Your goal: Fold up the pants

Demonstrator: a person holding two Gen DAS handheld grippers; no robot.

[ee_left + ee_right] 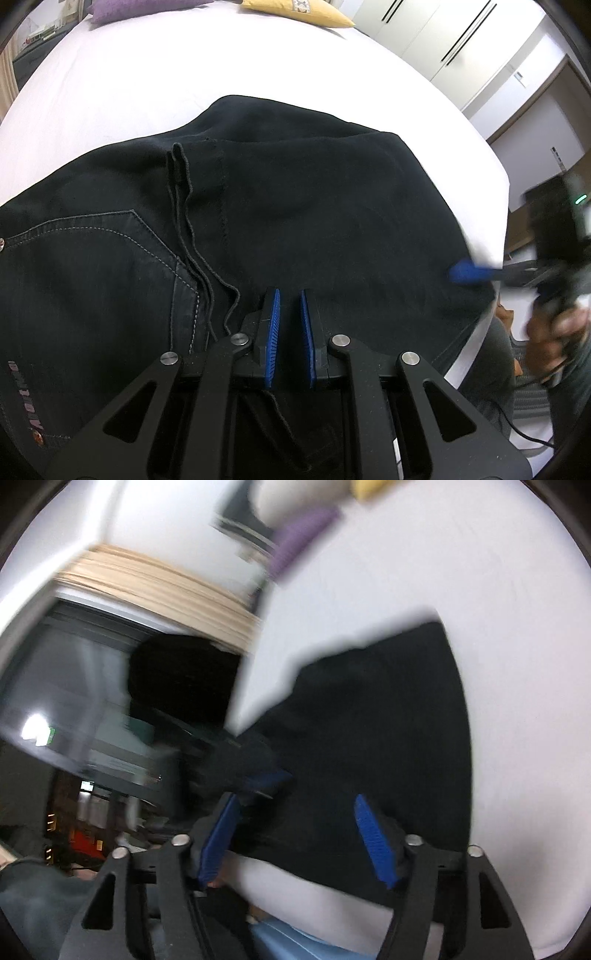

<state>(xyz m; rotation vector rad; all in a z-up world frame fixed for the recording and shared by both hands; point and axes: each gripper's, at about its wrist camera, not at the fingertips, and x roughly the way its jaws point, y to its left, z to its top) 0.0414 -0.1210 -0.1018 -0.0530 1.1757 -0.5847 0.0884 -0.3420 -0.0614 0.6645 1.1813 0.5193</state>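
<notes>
Black jeans [258, 221] lie folded on a white bed [184, 74], with a back pocket [92, 258] at the left and the leg hems [181, 158] laid over the seat. My left gripper [290, 295] hovers just above the jeans near the front edge, its blue pads a narrow gap apart with nothing between them. My right gripper [295, 805] is open wide and empty over the jeans' edge [369, 720] at the bed's side. It also shows blurred at the right of the left wrist view [469, 275].
A purple pillow [136, 7] and a yellow pillow [295, 11] lie at the bed's far end. White wardrobes [461, 48] stand beyond the bed. The right wrist view is motion-blurred; dark furniture [110, 701] lies beside the bed.
</notes>
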